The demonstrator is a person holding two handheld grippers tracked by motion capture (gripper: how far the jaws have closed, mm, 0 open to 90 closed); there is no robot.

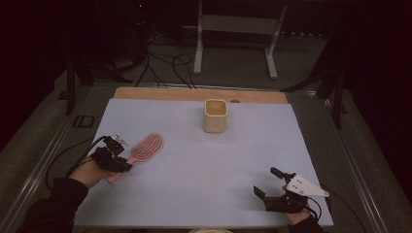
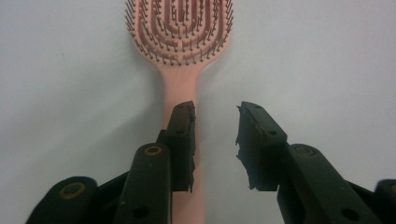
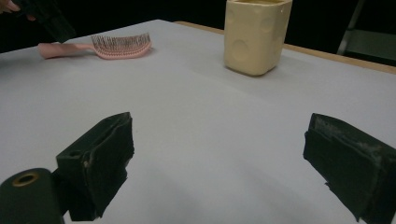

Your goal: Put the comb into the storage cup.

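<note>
White mat (image 1: pixel 204 165), L gripper (image 2: pixel 215 135) part-open, over brush handle (image 2: pixel 180 88)

No legible text, label, brand, number or sign anywhere. Plain surfaces throughout, without print or marking.
</note>
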